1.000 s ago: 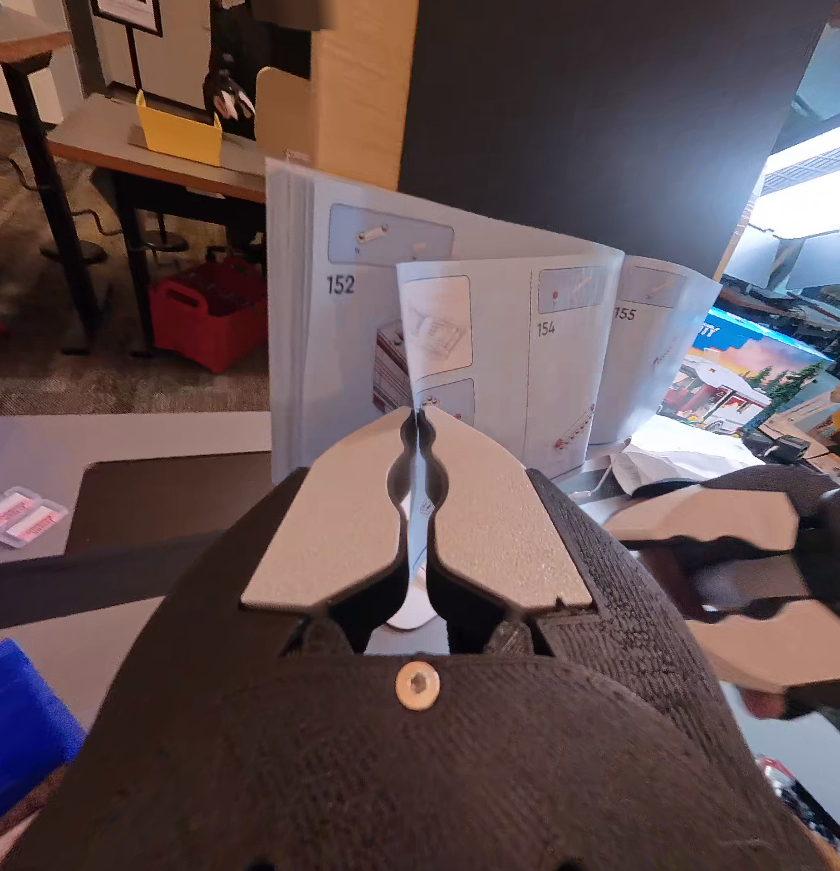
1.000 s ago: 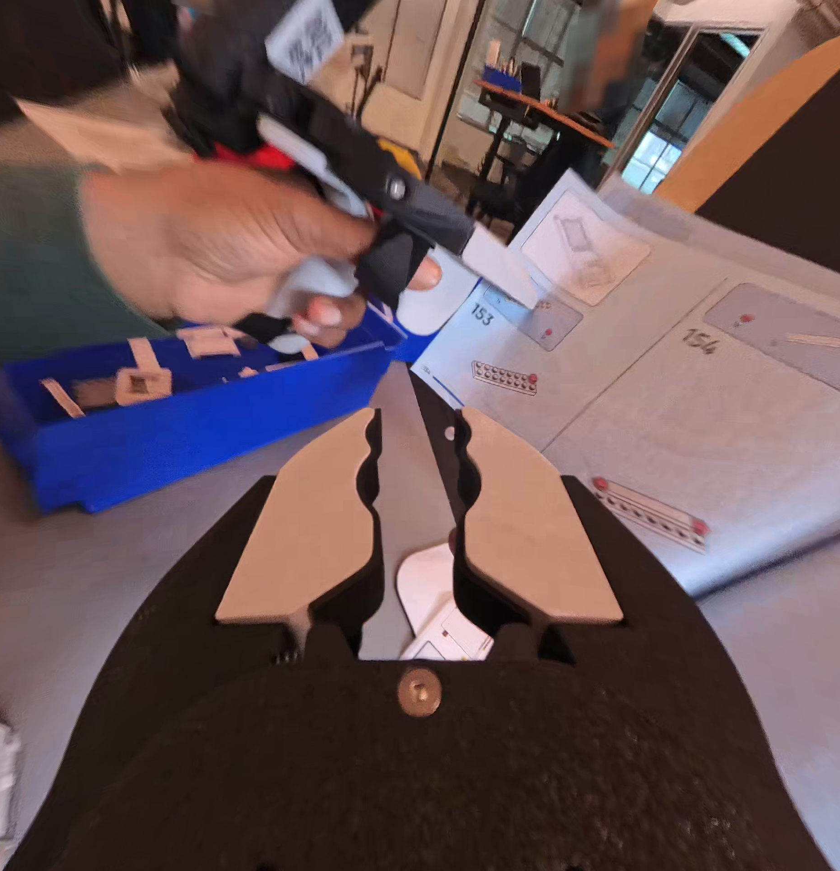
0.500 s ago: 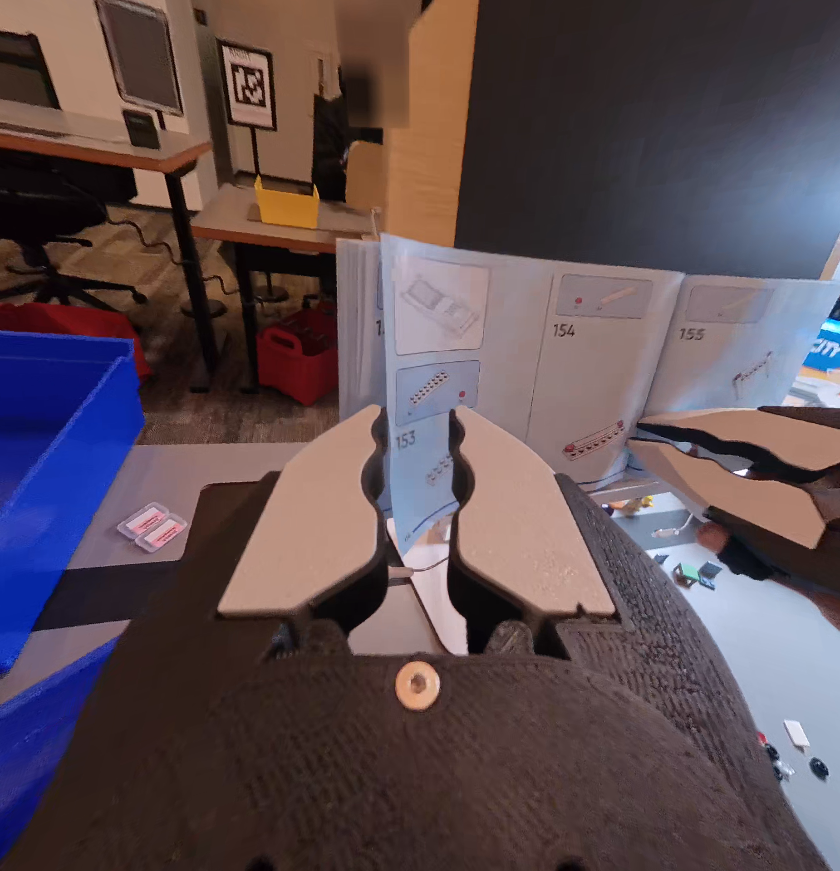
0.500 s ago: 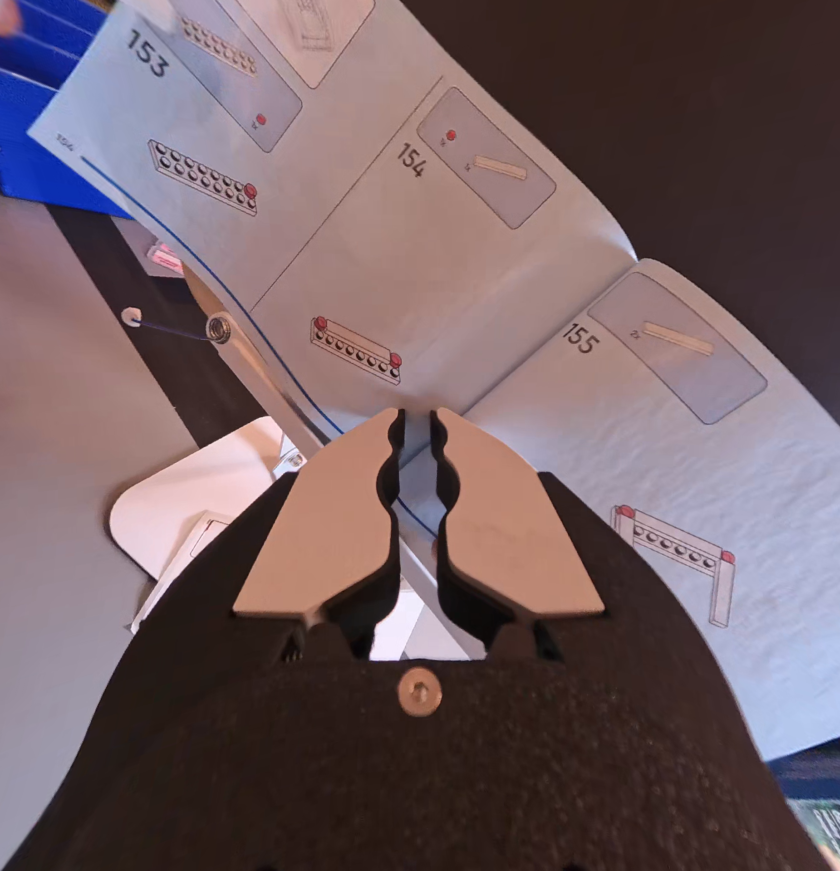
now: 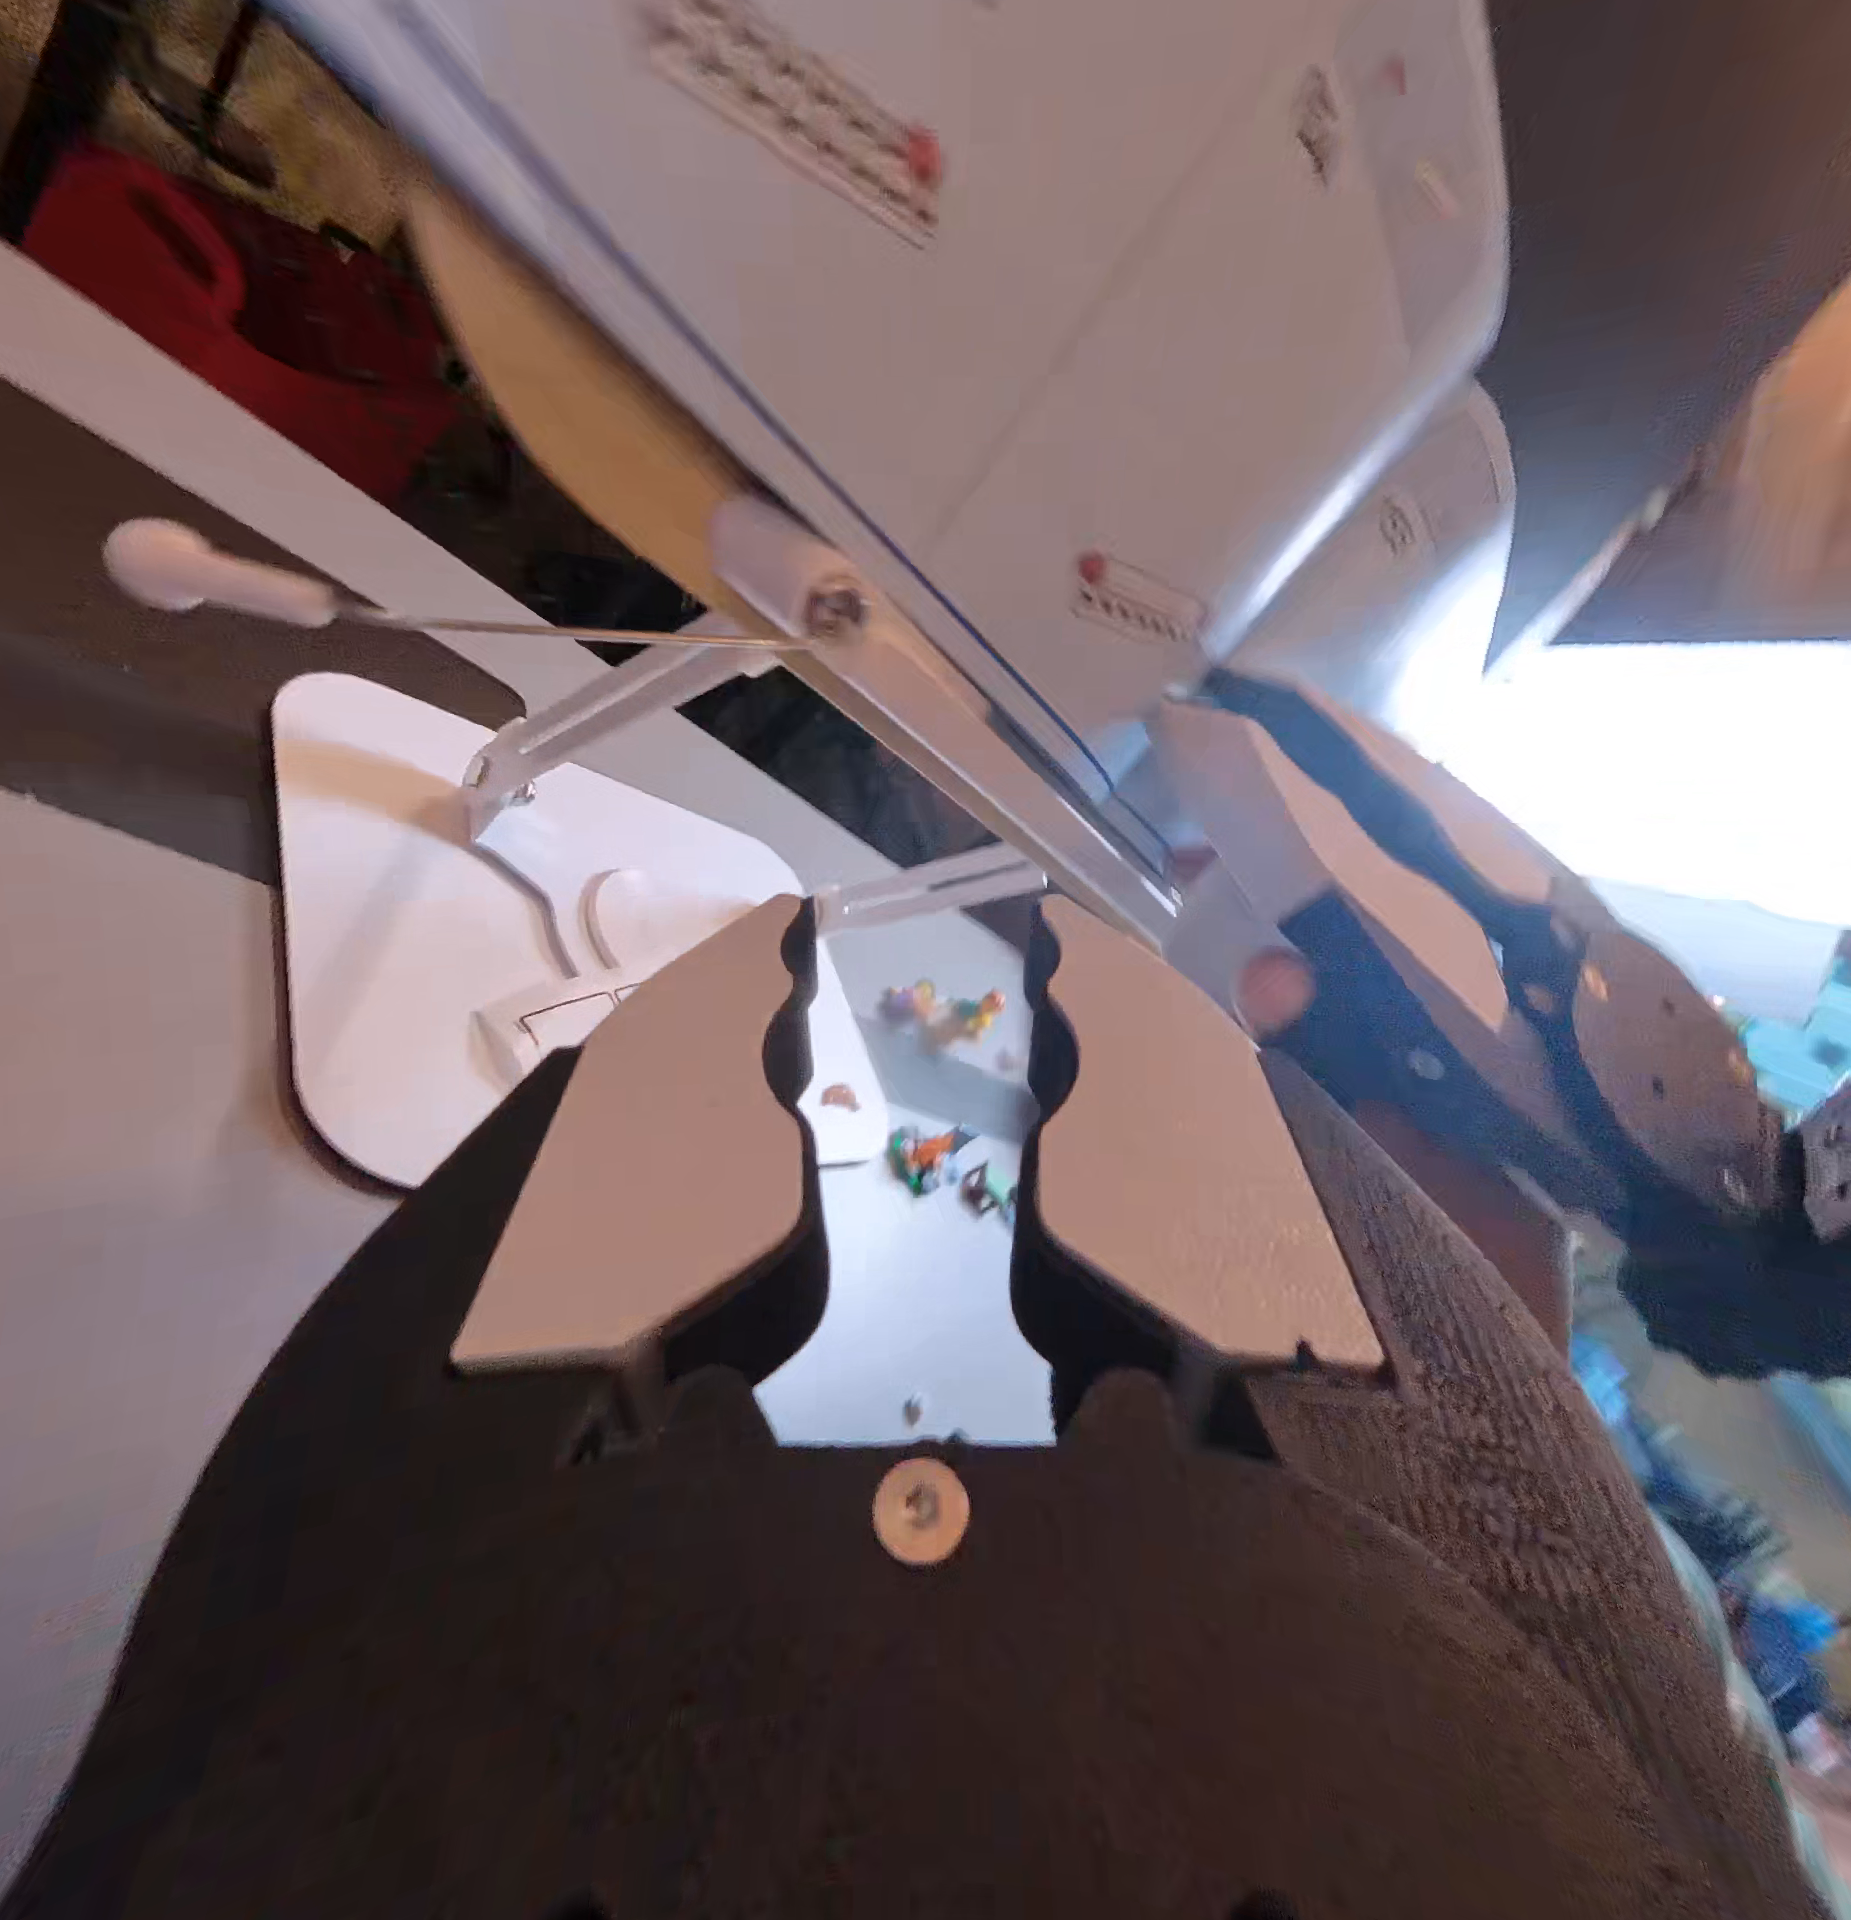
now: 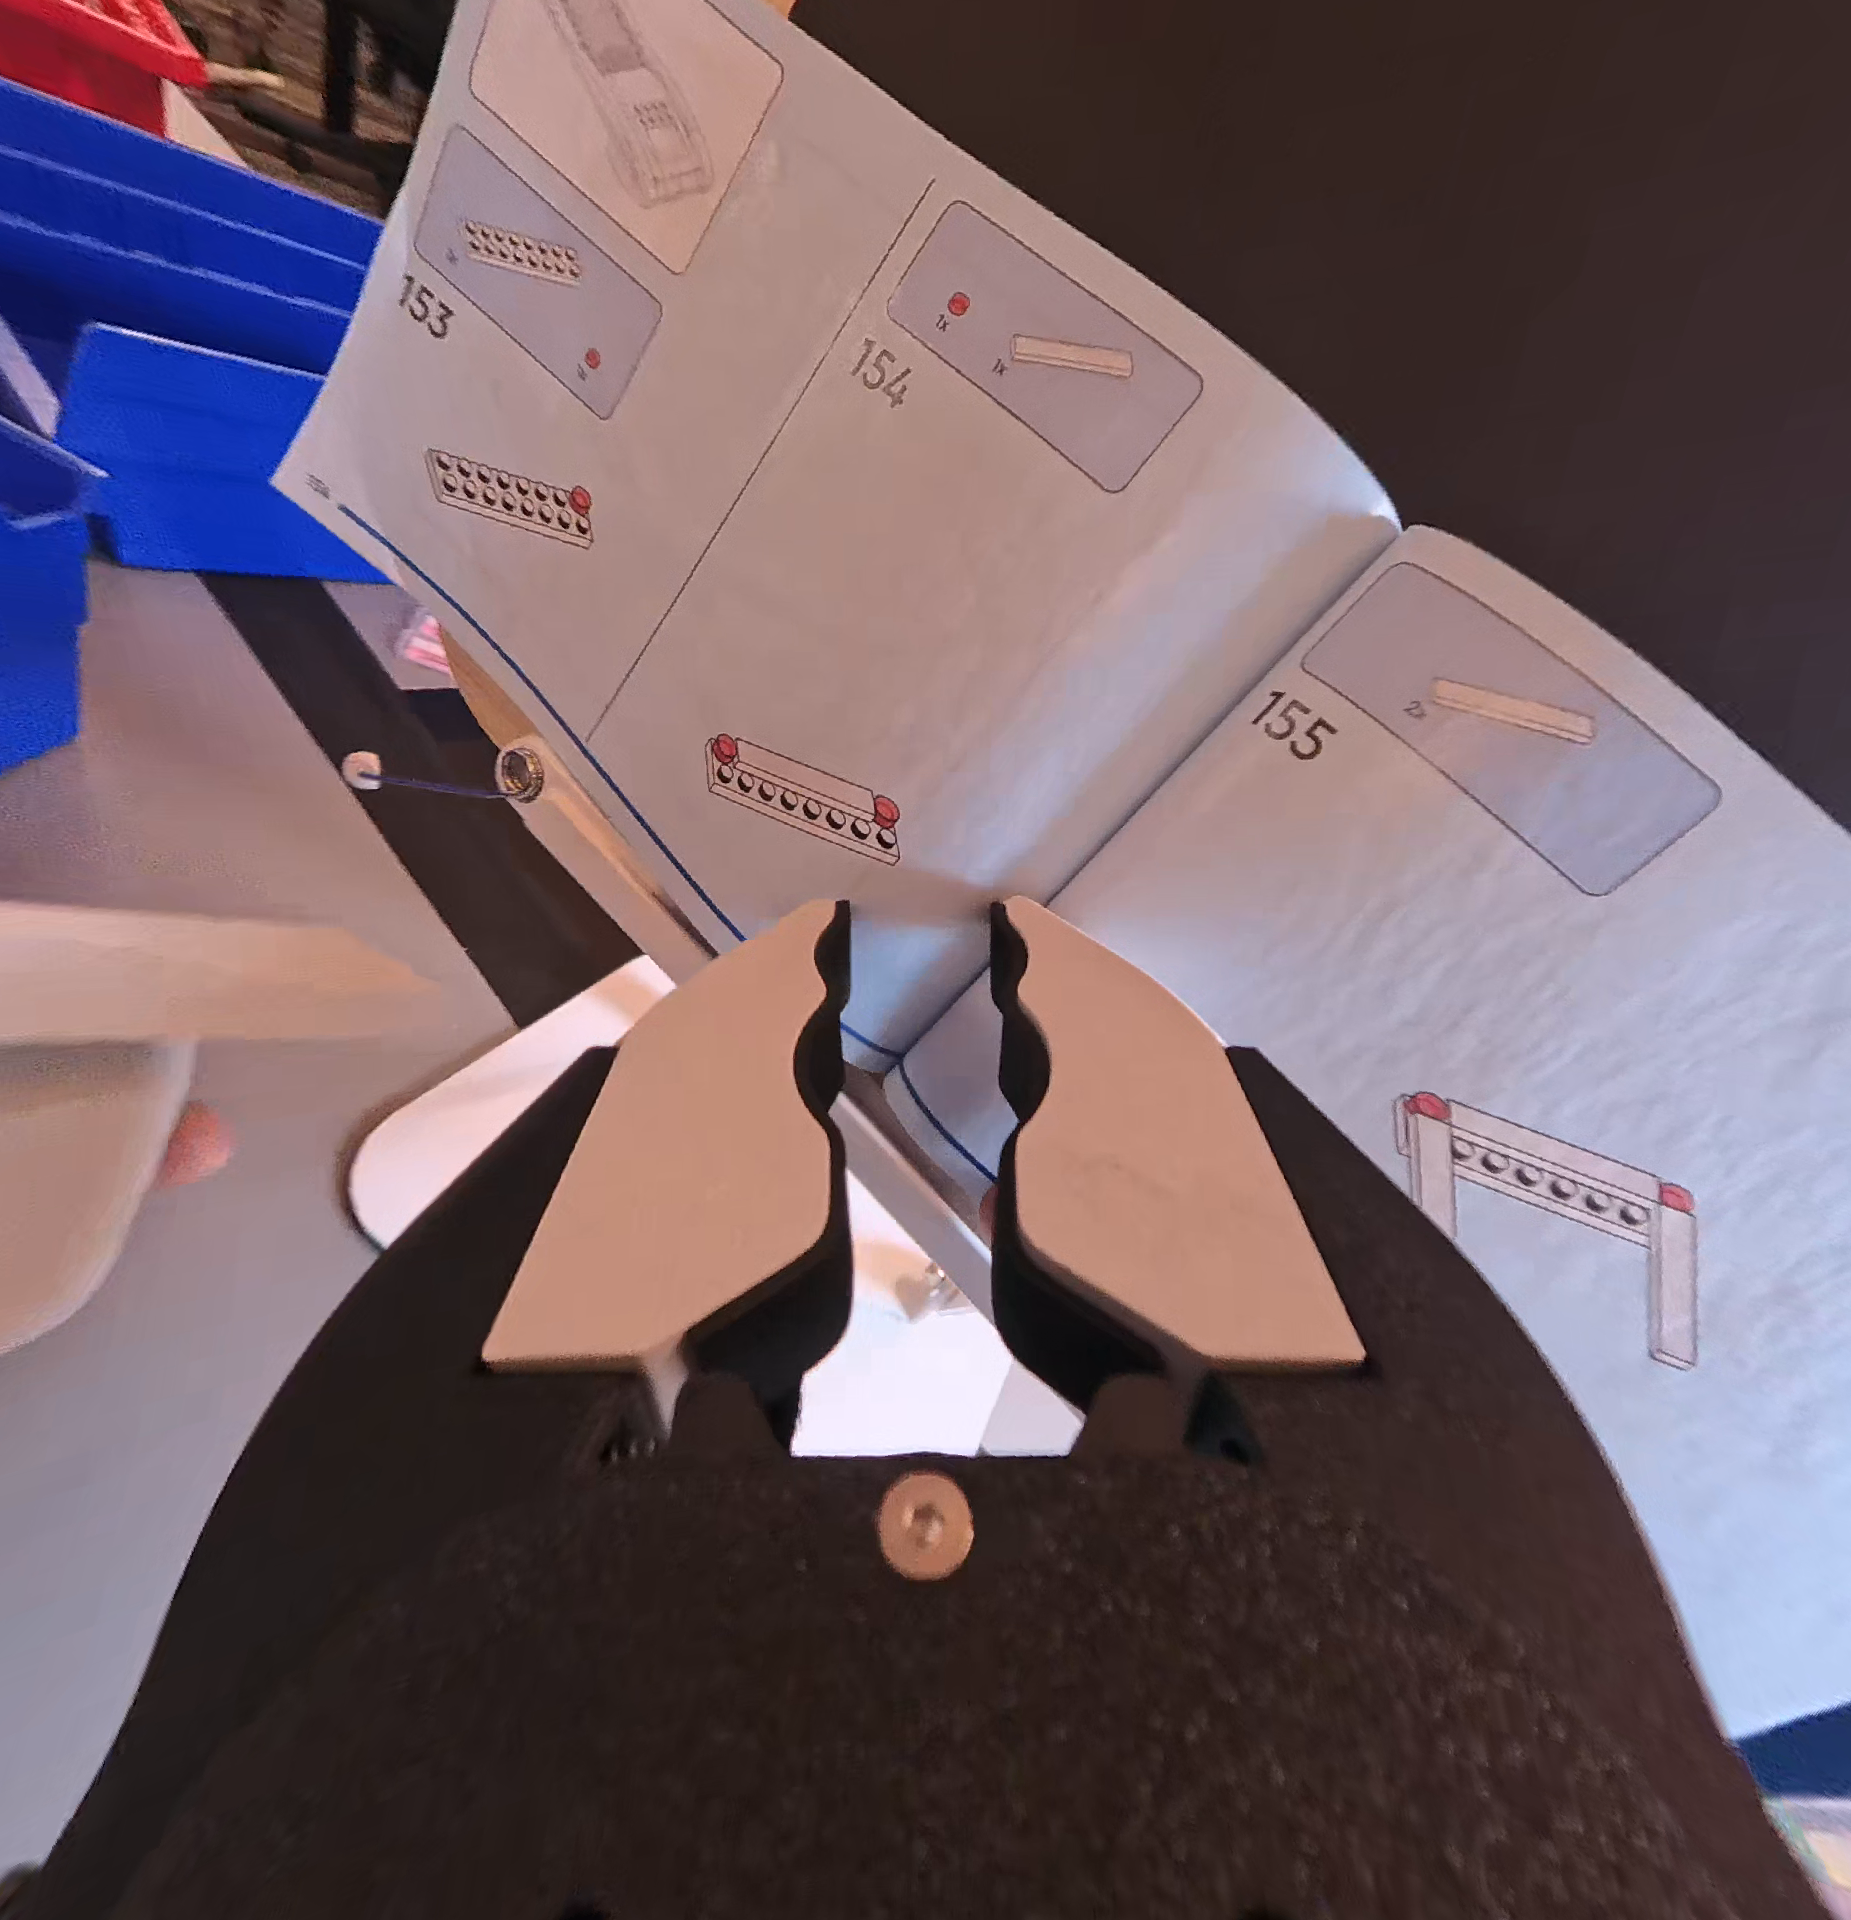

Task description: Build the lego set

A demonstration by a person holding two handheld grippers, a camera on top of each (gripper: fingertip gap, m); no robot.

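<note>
Booklet (image 6: pixel 1004 644) open, pale blue pages, propped on white stand (image 5: pixel 401 935)

Open booklet (image 6: pixel 1004 623) on stand (image 5: pixel 505 935); blue bins (image 6: pixel 173 416)

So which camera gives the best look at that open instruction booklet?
The right wrist view: the booklet faces it, both open pages sharp. The left wrist view catches it blurred, from below.

The left hand-held gripper (image 5: pixel 921 935) gapes with nothing between its pads, below the tilted booklet (image 5: pixel 1056 260) on a white stand (image 5: pixel 401 914); loose small bricks (image 5: pixel 942 1143) lie on the table (image 5: pixel 90 1143) beyond.
</note>
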